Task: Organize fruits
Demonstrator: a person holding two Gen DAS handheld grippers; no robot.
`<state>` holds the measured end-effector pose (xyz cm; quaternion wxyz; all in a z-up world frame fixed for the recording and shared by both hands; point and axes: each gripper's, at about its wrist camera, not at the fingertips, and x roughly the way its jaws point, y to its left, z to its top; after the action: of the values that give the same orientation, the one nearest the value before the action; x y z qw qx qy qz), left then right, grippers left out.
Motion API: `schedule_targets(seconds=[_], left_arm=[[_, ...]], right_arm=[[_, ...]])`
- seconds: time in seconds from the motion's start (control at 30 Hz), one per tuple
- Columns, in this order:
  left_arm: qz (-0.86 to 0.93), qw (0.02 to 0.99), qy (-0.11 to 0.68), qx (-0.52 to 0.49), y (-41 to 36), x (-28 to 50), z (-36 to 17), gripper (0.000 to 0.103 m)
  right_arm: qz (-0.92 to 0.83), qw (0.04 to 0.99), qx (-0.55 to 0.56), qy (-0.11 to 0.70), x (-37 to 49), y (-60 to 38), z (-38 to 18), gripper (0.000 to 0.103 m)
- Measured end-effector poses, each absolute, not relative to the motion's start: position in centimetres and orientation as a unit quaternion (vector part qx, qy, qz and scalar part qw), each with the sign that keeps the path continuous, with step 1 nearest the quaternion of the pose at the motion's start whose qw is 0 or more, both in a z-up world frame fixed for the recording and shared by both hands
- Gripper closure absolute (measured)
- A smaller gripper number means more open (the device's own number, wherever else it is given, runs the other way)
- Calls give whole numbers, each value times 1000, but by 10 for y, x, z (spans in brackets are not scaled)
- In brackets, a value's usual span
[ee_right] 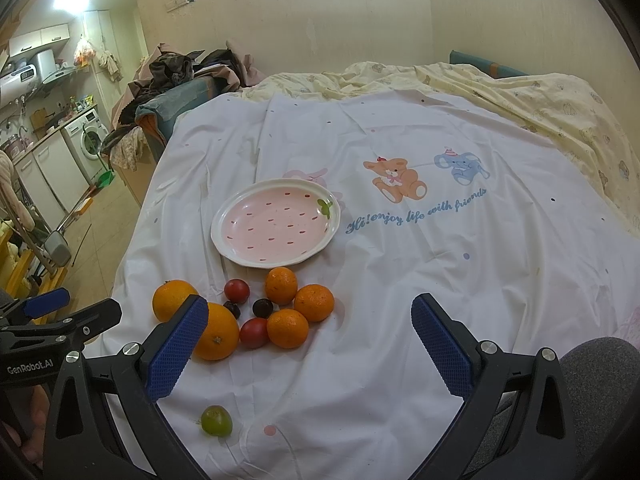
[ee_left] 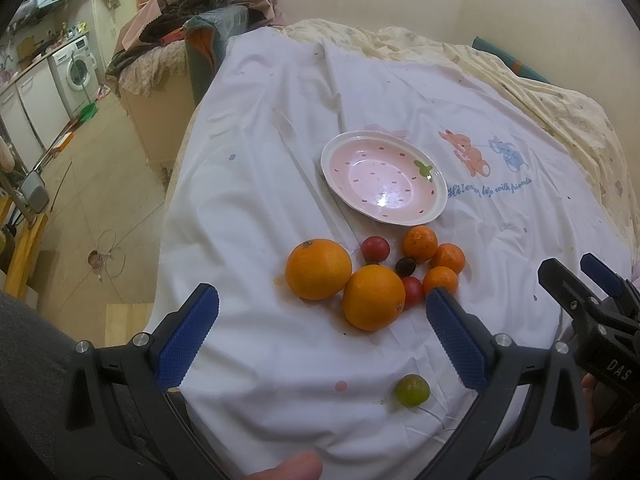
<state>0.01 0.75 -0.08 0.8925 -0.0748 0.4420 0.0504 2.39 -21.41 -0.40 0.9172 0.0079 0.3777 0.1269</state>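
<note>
Crowding the plate (ee_right: 224,216) rim (near side), fruits (ee_right: 280,312); sheet (ee_right: 440,280) rightward bare.

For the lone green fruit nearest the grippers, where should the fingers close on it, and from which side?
Grip the green fruit across its widest middle, coming from above. It is small and round, lies alone on the white sheet apart from the orange pile, and nothing crowds its sides. The open left gripper looks nearest, though either could likely reach it.
</note>
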Motion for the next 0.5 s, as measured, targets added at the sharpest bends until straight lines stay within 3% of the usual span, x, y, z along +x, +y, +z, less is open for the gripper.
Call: schedule_targets(seconds=[0.5], left_arm=[[50, 892, 443, -75, 7, 0, -2, 1]], right_arm=[[127, 917, 9, 379, 24, -214, -3, 0]])
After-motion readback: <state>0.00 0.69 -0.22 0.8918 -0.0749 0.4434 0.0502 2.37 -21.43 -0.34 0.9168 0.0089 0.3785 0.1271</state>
